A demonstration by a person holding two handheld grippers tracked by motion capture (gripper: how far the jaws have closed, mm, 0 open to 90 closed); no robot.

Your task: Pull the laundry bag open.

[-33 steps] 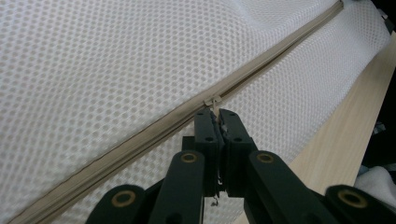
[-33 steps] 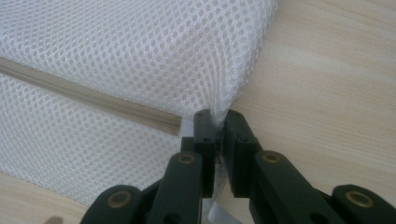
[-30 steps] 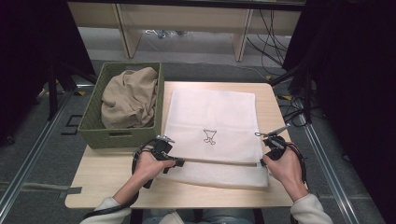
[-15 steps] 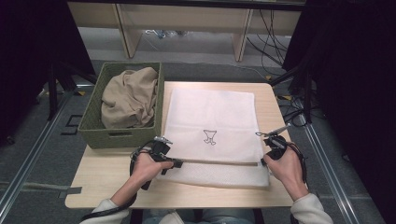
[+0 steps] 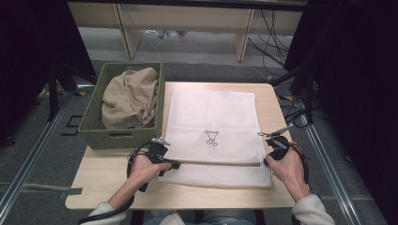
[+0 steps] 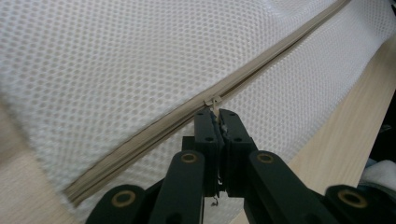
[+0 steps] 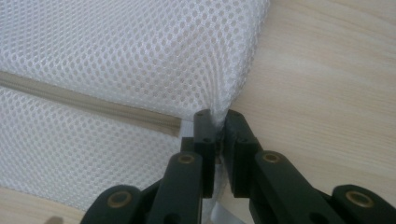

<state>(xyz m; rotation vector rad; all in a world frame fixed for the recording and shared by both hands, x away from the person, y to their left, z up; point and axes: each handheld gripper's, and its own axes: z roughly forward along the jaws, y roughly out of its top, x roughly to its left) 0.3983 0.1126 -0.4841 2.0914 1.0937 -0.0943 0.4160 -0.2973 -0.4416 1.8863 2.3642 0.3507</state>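
Left gripper [image 6: 217, 114]: jaws pressed together, pinching the small metal zipper pull [image 6: 215, 100] at the slider; seen from above, it sits at the near-left part of the bag, held in the person's left hand [image 5: 143, 169]. Right gripper [image 7: 215, 116]: jaws closed on a pinch of white mesh at the bag's near-right corner, just past the end of the beige zipper tape [image 7: 93, 105]; in the high view this gripper [image 5: 273, 140] sits at the bag's right edge, right hand [image 5: 287, 168] behind it. White mesh laundry bag [image 5: 213, 129]: lies flat on the worktop [image 5: 98, 180], spread from the near edge toward the far side, small dark printed mark [image 5: 211, 137] near its middle. Zipper [image 5: 216, 162] runs straight across the near part of the bag between the two grippers; its teeth look closed along the stretch visible in the left gripper view. Green woven basket [image 5: 91, 126]: on the left of the worktop, its side just beside the bag's left edge, holding a crumpled tan cloth [image 5: 129, 97]. Grey floor and cables [image 5: 277, 35] beyond the far side.
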